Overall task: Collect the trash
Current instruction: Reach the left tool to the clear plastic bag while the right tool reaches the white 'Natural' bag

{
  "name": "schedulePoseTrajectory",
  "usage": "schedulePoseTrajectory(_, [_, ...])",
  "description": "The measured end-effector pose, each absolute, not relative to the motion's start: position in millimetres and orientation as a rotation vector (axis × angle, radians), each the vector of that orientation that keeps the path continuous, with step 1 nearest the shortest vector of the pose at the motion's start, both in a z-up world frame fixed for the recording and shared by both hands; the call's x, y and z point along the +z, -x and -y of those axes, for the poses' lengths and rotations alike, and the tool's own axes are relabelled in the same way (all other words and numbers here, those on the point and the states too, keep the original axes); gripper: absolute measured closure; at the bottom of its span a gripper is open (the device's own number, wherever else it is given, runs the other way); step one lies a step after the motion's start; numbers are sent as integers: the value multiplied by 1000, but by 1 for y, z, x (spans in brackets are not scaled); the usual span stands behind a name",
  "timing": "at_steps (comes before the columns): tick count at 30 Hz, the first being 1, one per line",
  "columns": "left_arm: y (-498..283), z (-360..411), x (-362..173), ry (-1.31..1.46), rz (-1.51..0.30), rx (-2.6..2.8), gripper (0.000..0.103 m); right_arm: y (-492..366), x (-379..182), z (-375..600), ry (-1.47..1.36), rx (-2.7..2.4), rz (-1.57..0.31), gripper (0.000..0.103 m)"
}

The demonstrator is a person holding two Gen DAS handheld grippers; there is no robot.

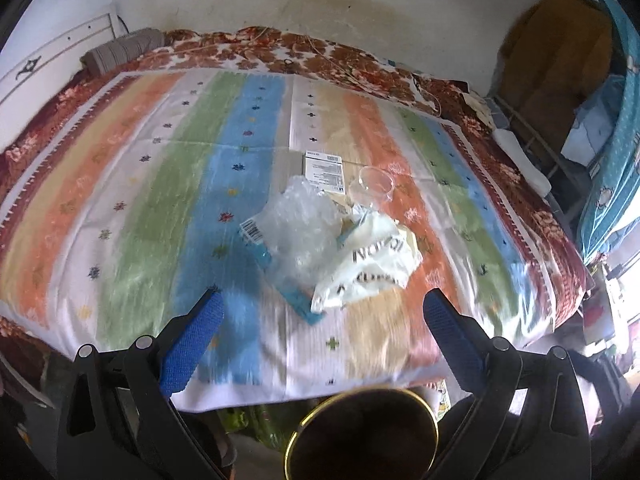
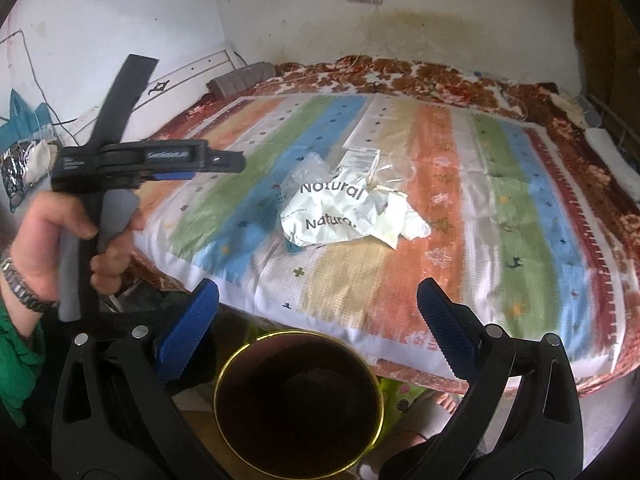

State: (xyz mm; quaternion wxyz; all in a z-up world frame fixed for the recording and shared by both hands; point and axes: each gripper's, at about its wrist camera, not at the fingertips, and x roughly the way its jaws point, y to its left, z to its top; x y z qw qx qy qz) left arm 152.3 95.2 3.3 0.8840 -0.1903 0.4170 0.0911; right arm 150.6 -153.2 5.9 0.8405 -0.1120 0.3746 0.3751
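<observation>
Here striped bedspread (image 1: 160,184) under stained wall (image 1: 360,4); trash pile (image 1: 336,240) central; both grippers' fingers spread.

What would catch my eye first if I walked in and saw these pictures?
Probably the bright striped bedspread covering the whole bed, with a heap of rubbish in its middle: a crumpled white bag printed "Natural" and a crinkled clear plastic wrapper. Next, the dark round bin with a gold rim standing below the bed's near edge, framed by blue-padded fingers spread open.
</observation>
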Motion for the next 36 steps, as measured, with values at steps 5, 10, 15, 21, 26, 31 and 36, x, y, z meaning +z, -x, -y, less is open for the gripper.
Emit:
schedulePoseTrajectory(5, [-175, -110, -11, 434, -884, 175, 6, -169, 1, 140, 235, 805, -806, 9])
schedulePoseTrajectory(10, [-187, -131, -24, 552, -874, 172, 10, -187, -7, 126, 262, 813, -808, 9])
schedulePoseTrajectory(15, [-200, -146, -37, 673, -869, 153, 10, -204, -16, 115, 268, 811, -820, 9])
schedulePoseTrajectory(21, [-219, -160, -60, 736, -878, 137, 13, -224, -29, 101, 278, 817, -833, 9])
schedulePoseTrajectory(26, [-233, -167, -70, 730, -882, 118, 15, -244, -43, 93, 280, 824, -853, 12])
schedulePoseTrajectory(31, [-251, -169, -78, 683, -901, 99, 18, -263, -56, 83, 291, 832, -876, 22])
schedulePoseTrajectory(36, [-264, -173, -84, 683, -914, 94, 24, -280, -67, 70, 313, 852, -902, 30])
